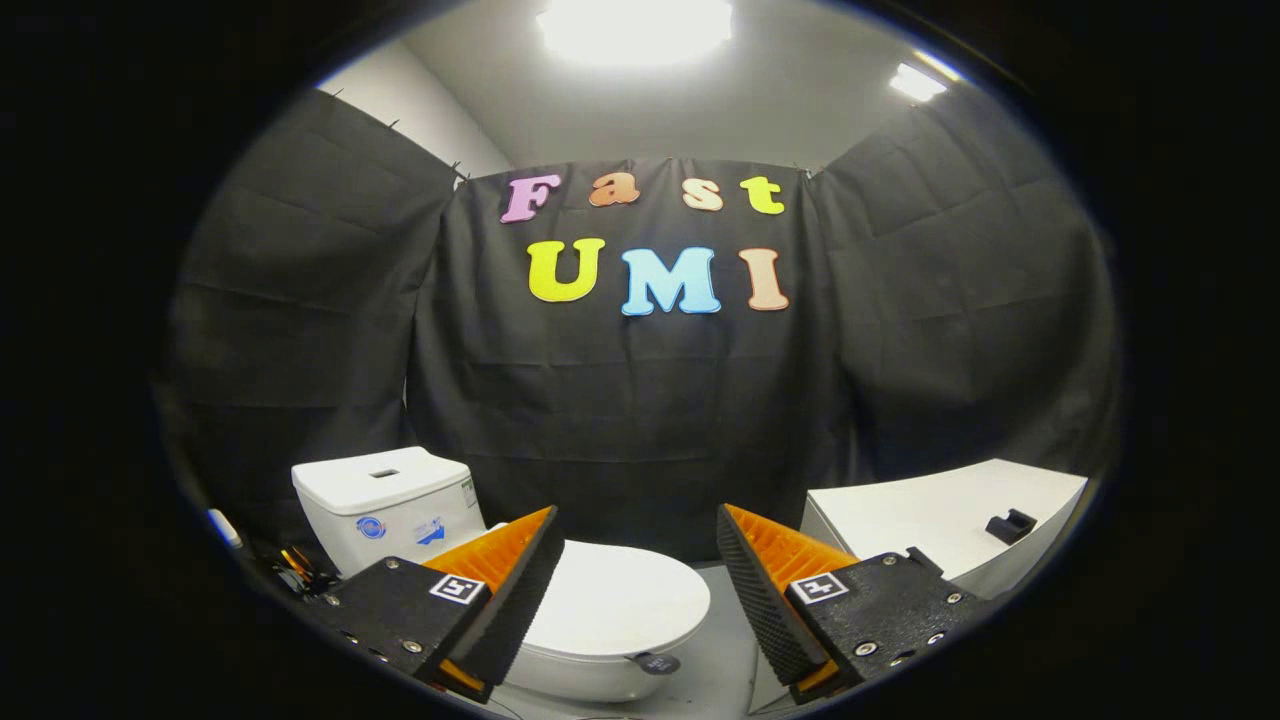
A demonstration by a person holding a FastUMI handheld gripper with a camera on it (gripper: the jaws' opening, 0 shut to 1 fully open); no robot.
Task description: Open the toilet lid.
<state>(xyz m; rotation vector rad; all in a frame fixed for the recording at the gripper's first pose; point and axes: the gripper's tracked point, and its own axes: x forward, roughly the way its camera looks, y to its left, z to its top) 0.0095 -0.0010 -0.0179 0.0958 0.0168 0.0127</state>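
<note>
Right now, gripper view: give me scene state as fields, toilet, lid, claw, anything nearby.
toilet: white toilet, tank against the black cloth wall
lid: toilet lid down, closed, small dark tab at its front edge
claw: claw open, fingers wide apart, holding nothing, lid between and beyond them, no contact visible
nearby: white counter beyond the claw's right finger, with a small black object on it
task status: lid not yet opened

The toilet (560,590) stands on the floor (720,660), lid (610,600) down, tank (390,505) behind; a table (940,525) stands to its right.
</note>
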